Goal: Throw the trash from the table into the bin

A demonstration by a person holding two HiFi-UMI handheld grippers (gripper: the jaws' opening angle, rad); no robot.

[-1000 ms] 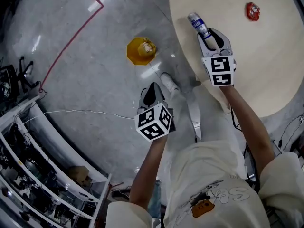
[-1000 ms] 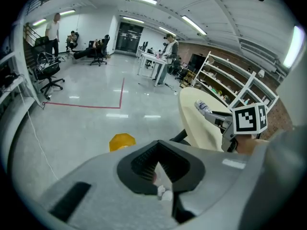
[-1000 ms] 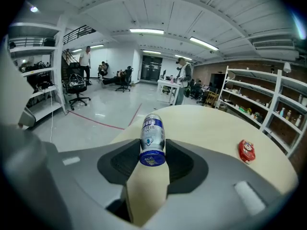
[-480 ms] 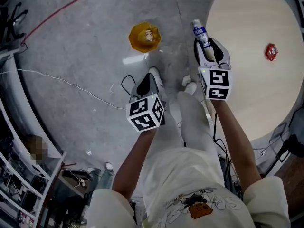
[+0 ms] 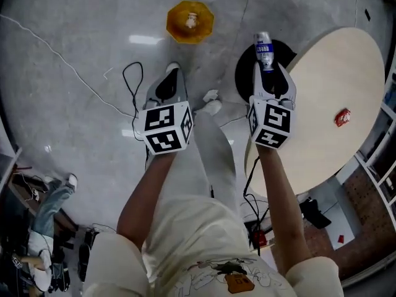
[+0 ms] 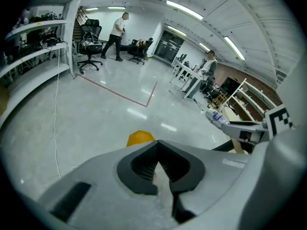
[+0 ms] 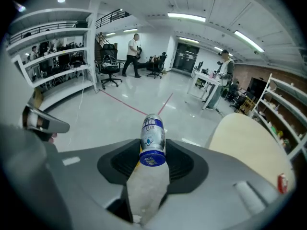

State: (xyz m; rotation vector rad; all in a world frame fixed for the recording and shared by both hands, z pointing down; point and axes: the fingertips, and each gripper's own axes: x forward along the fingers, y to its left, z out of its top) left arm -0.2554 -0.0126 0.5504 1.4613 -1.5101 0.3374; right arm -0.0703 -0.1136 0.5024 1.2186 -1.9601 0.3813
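Right hand-held gripper (image 5: 270,73) pinched a small blue-and-white labelled bottle (image 5: 264,48) by its pale lower end, so the bottle stuck out forward of the jaws. Left hand-held gripper (image 5: 171,78) was pressed together with nothing in it. The yellow bin (image 5: 190,21) stood on the floor (image 5: 80,36) ahead and to the left of the bottle, well apart from it. Judgement: carry the bottle until its leading end hangs over the bin's mouth, then spread the jaws; releasing early would likely bounce it off the rim. A loose cable (image 5: 127,82) lay near the feet, a trip risk. The round, pale wood table (image 5: 334,73) sat to the right with a red wrapper (image 5: 341,117) lying on it. The room was a large workshop with a glossy grey floor, a red line (image 7: 129,107), shelves (image 7: 53,56), and distant office chairs and people.
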